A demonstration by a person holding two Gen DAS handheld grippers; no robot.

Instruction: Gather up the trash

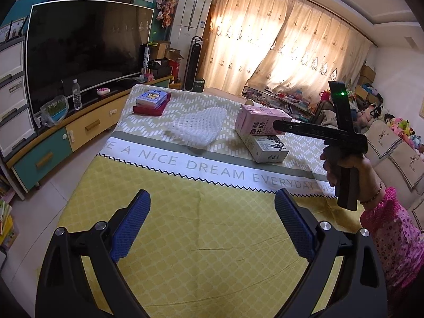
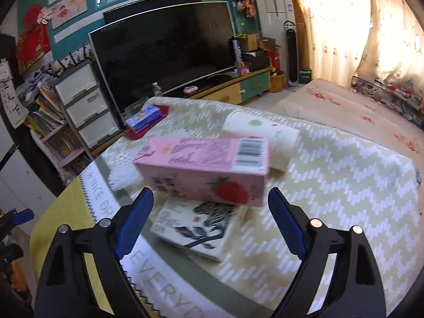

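Note:
A pink strawberry milk carton [image 2: 204,169] lies on its side on top of a white carton with a dark plant print [image 2: 198,228]. Both sit on the cloth-covered table [image 2: 331,185]. A white paper cup [image 2: 259,135] lies on its side behind them. My right gripper [image 2: 212,220] is open and empty, its jaws just short of the pink carton. In the left wrist view the pink carton [image 1: 257,122] and the white carton [image 1: 267,145] are at the right, with the right gripper's fingers [image 1: 296,128] beside them. My left gripper [image 1: 212,225] is open and empty over the yellow cloth. A white foam net [image 1: 198,127] lies mid-table.
A blue box on a red box [image 1: 152,102] sits at the table's far left corner. A TV [image 1: 87,50] on a low cabinet with a water bottle [image 1: 76,95] stands left. A sofa [image 1: 392,153] with plush toys is right. White drawers [image 2: 84,103] stand by the TV.

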